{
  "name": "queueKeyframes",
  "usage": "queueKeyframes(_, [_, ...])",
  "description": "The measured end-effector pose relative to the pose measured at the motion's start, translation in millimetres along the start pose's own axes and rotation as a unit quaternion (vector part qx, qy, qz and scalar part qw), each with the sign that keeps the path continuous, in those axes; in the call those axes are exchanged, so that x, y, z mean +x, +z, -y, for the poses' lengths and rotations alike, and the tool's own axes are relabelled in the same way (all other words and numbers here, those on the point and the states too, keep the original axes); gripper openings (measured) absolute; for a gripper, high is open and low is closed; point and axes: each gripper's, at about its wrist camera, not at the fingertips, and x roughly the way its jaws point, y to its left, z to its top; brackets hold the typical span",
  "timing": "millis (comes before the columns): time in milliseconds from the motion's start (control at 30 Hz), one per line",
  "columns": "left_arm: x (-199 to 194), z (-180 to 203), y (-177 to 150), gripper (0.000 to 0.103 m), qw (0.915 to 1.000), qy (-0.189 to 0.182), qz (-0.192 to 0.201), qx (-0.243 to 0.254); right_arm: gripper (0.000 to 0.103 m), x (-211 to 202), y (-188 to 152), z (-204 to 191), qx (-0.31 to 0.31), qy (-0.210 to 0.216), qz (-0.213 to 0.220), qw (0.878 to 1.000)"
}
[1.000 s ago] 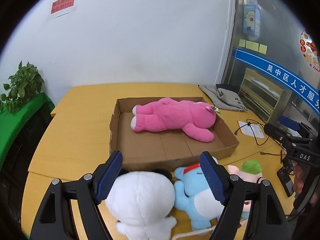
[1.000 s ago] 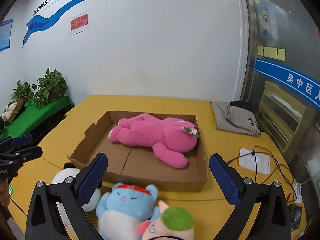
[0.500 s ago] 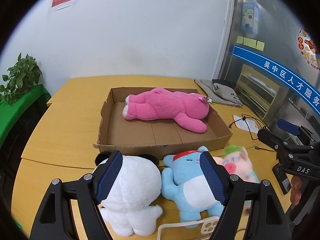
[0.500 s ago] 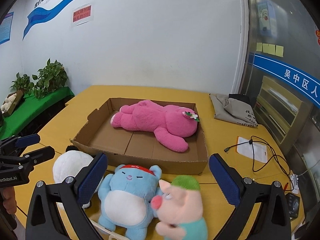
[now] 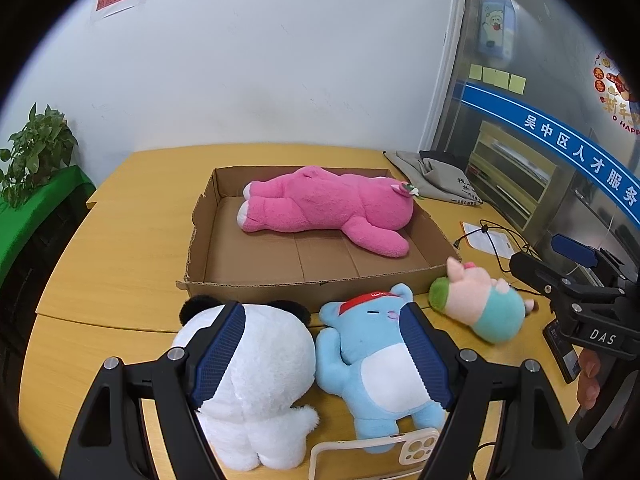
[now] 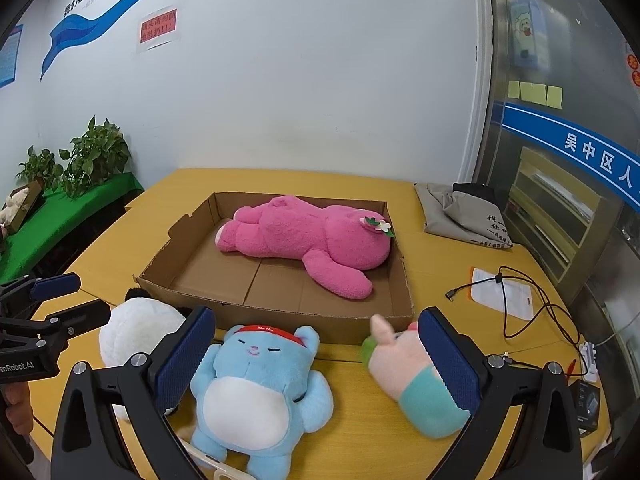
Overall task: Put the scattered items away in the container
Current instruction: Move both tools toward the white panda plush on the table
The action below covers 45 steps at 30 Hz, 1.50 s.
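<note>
Box (image 5: 248, 280) sits mid-table (image 5: 120, 248), holding only the pink bear (image 5: 332, 208). Left outside along its 6 o'clock edge: panda (image 5: 256, 364), blue bear (image 6: 260, 384) and pig (image 6: 416, 380). Left claw (image 5: 322, 354) and right claw (image 6: 316, 354) hover spread, pinching nothing. One done, three to go.

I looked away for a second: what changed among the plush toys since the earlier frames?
The pink pig plush with the green cap toppled from upright beside the light blue bear plush onto its side, further right. Both grippers pulled back, open. The big pink bear stays in the cardboard tray.
</note>
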Motion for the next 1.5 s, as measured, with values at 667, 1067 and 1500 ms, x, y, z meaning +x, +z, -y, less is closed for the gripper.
queueKeyframes(667, [13.8,-4.8,-5.6,0.080,0.9998,-0.004,-0.018,-0.010,0.103,12.0,-7.5,-1.7,0.001,0.003,-0.016,1.000])
queueKeyframes(1067, [19.0,-14.6,-12.6,0.080,0.9994,-0.014,-0.029,-0.012,0.103,18.2,-11.5,-5.1,0.003,0.000,-0.022,1.000])
queueKeyframes(1500, [30.3,-33.8,-21.6,0.080,0.9992,-0.002,-0.037,-0.017,0.103,29.3,-26.4,-26.1,-0.007,0.036,-0.034,0.999])
